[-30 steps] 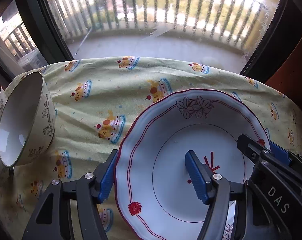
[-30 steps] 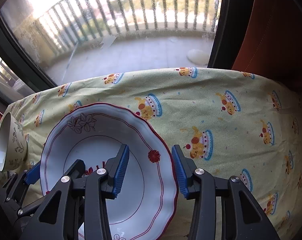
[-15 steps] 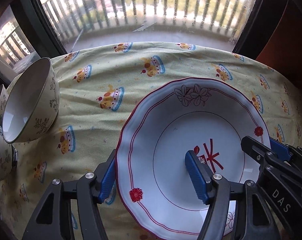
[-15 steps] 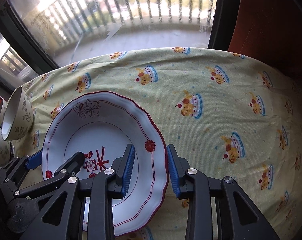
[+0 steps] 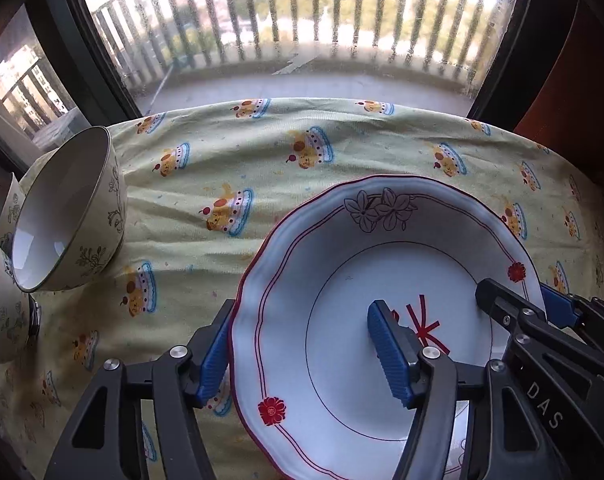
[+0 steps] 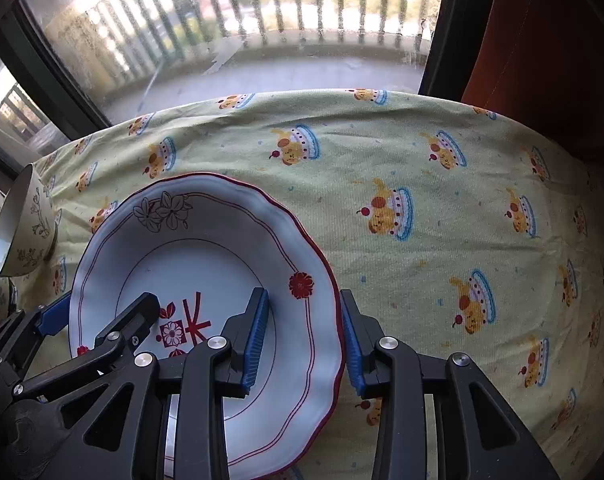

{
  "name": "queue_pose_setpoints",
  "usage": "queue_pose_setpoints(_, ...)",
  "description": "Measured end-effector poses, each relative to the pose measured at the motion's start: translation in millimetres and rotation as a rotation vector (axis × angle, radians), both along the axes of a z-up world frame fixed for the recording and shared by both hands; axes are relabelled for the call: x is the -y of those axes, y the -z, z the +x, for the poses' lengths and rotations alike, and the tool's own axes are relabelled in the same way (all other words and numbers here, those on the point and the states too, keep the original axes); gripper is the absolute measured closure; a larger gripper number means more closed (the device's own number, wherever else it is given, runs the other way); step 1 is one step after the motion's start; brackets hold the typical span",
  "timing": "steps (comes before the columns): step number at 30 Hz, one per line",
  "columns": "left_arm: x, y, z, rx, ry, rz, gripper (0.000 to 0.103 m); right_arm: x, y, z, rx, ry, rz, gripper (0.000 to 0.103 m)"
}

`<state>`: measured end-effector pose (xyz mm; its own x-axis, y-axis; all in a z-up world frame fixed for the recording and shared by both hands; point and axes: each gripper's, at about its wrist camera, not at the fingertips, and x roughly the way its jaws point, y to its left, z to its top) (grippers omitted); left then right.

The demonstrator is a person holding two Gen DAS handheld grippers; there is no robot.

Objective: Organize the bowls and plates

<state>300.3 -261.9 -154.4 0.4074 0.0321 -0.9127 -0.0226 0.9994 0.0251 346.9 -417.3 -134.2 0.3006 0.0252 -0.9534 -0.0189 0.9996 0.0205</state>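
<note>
A white deep plate (image 5: 341, 320) with a red scalloped rim and red flower marks sits over the yellow tablecloth; it also shows in the right wrist view (image 6: 206, 264). My left gripper (image 5: 302, 352) straddles its left rim, one blue finger outside and one inside. My right gripper (image 6: 302, 336) straddles its right rim the same way. Both sets of jaws press on the rim. A cream floral bowl (image 5: 70, 212) stands at the left, also seen in the right wrist view (image 6: 22, 224). More bowls (image 5: 2, 308) sit at the left edge, partly cut off.
The tablecloth (image 6: 441, 200) with cartoon cake prints covers a table that ends at a window with balcony railing (image 5: 302, 20). An orange curtain (image 6: 541, 40) hangs at the right.
Both grippers and the plate have shifted a little; the plate sits slightly further from the far edge and the bowls look nearer. The right jaws have narrowed onto the rim.
</note>
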Motion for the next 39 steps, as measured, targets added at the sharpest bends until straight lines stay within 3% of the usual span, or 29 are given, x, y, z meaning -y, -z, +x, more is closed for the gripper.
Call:
queue_pose_setpoints(11,-8,-39,-27,0.057,0.017,-0.027,0.037,-13,-37,-19,0.048,-0.032,-0.021,0.064)
queue_pose_setpoints(25,-35,-105,-95,0.162,0.059,-0.079,0.037,-44,-119,-84,0.144,0.036,-0.068,0.063)
queue_pose_setpoints(39,-51,-111,-159,0.184,0.187,-0.127,0.037,-69,-146,-179,0.195,0.141,-0.129,0.063)
